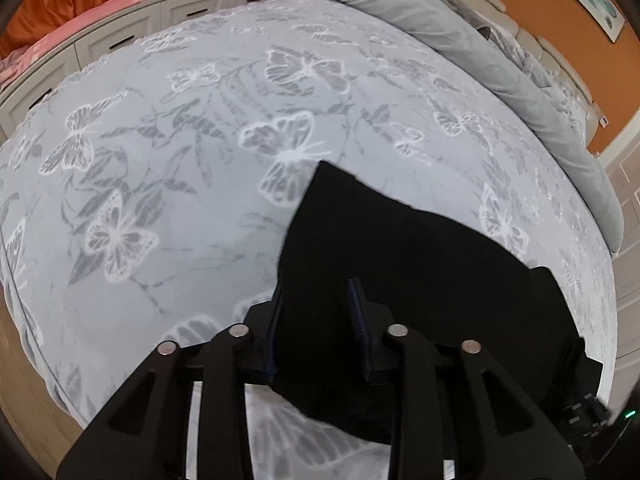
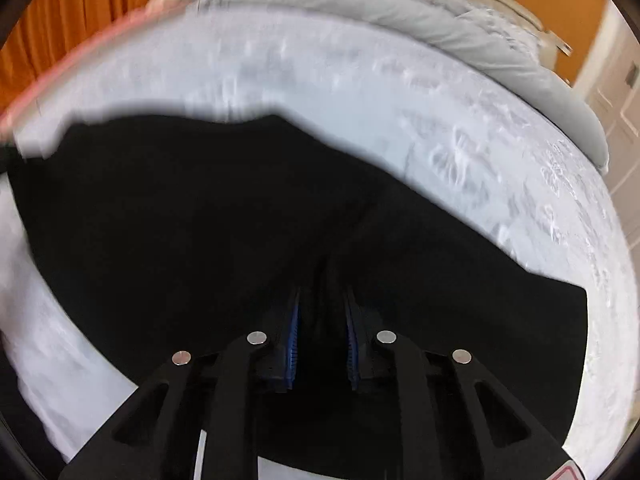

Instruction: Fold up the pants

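Black fabric pants (image 1: 420,264) lie on the pale grey butterfly-print bedspread (image 1: 180,160), near its front edge. Left gripper (image 1: 316,332): blue-ribbed fingers pinching a bunched fold of the pants. Right gripper (image 2: 322,344): jaws narrowed onto a raised ridge of the same pants; that view is blurred.

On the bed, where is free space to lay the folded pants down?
Free: the butterfly bedspread between the black pants, the white drawer unit and the rolled grey duvet. Crowded: the near edge, where both grippers hold the pants.
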A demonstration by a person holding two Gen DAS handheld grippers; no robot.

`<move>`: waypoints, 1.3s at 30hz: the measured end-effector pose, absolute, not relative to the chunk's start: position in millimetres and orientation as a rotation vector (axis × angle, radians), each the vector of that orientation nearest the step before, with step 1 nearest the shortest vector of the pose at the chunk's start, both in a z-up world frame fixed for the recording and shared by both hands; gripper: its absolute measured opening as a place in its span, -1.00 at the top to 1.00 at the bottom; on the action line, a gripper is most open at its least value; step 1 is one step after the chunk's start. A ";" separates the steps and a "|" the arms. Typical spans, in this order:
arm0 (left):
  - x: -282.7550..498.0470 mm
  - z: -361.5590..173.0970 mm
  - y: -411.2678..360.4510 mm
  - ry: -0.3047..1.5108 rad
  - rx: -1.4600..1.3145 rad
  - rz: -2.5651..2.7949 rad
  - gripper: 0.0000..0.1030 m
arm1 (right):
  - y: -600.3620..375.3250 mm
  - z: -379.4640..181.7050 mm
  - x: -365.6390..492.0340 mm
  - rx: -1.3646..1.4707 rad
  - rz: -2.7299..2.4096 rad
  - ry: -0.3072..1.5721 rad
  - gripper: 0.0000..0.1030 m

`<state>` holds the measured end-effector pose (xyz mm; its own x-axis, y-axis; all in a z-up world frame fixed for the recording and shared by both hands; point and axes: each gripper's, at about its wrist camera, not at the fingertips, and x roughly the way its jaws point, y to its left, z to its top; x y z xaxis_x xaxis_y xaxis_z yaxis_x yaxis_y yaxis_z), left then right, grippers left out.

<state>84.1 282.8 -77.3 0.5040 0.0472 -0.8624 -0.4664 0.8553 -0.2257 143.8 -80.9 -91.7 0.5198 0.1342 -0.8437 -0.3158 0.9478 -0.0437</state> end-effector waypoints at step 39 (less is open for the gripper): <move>108.4 -26.8 -107.7 0.917 -0.056 -0.258 0.14 | -360.3 -44.6 113.0 0.386 -0.175 0.775 -0.67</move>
